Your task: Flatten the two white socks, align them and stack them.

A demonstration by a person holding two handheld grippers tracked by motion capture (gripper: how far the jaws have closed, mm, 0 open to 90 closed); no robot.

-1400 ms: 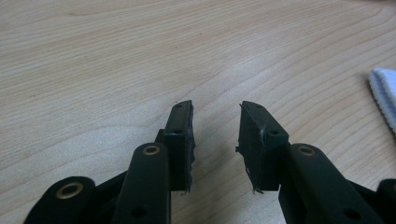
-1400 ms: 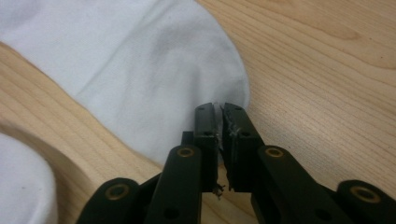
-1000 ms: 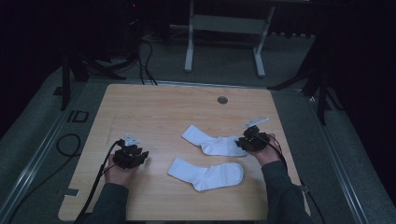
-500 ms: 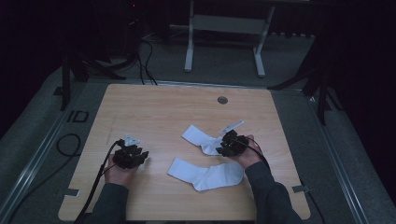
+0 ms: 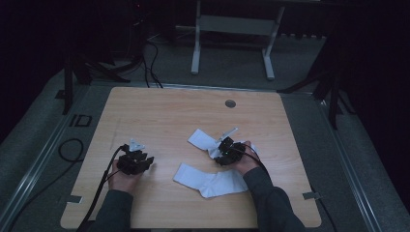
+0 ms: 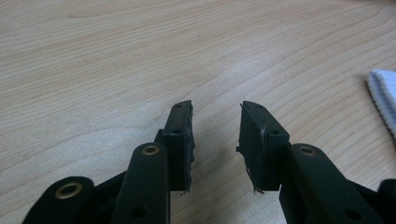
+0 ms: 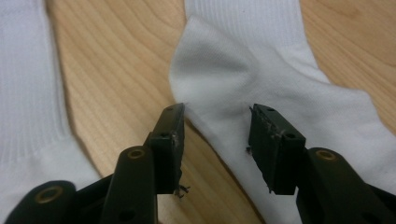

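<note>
The far white ribbed cotton sock (image 7: pixel 261 70) lies flat on the light wooden worktop (image 5: pixel 159 116). Its heel sits between the jaws of my right hand-held gripper (image 7: pixel 215 116), which have just been opening and grip nothing. The near white sock (image 5: pixel 208 179) lies just beside it. My left hand-held gripper (image 6: pixel 215 116) rests well apart, half open and empty.

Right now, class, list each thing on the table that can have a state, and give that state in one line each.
Far sock: flat on the table, heel between the right tongs' jaws.
Near sock: flat, untouched.
Right tongs: open, jaws just been opening over the far sock.
Left tongs: open, nothing between them, low over bare wood.
</note>
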